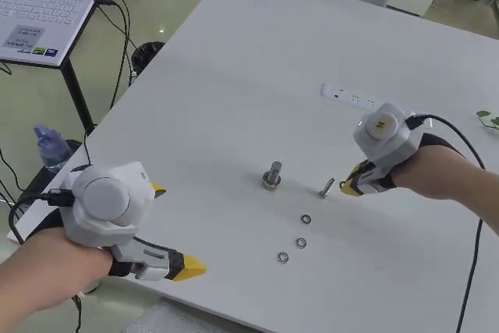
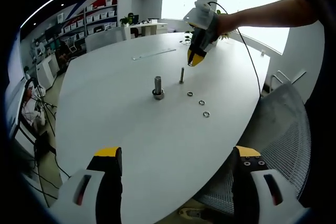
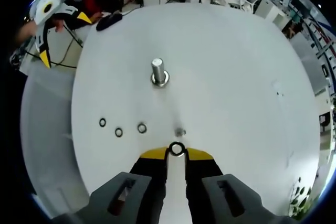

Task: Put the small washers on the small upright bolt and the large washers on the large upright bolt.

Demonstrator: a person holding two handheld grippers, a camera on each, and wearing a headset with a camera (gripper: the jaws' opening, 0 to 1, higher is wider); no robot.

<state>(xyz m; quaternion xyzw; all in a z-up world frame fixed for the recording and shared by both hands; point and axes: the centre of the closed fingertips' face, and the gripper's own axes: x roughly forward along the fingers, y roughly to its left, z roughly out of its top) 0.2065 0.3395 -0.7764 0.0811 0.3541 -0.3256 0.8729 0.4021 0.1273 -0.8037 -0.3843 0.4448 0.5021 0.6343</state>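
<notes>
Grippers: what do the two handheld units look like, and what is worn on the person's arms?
The left gripper and right gripper both have light grey moulded housings and black jaws ending in yellow tips. Each has a black cable running off its rear. The forearms are bare.

Left gripper (image 1: 176,228) held low, jaws spread wide; right gripper (image 1: 349,187) reaches forward, jaws pinching a small washer (image 3: 177,149).

Cannot tell whether the ring (image 3: 160,82) at the foot of the large bolt (image 3: 158,68) is a washer or the bolt's own base: too small. Cannot make out the shank of the small bolt (image 3: 180,131) in the right gripper view, end-on just beyond the right tongs (image 3: 177,152). Loses the laptop (image 1: 43,5) past the head view's top left edge.
</notes>
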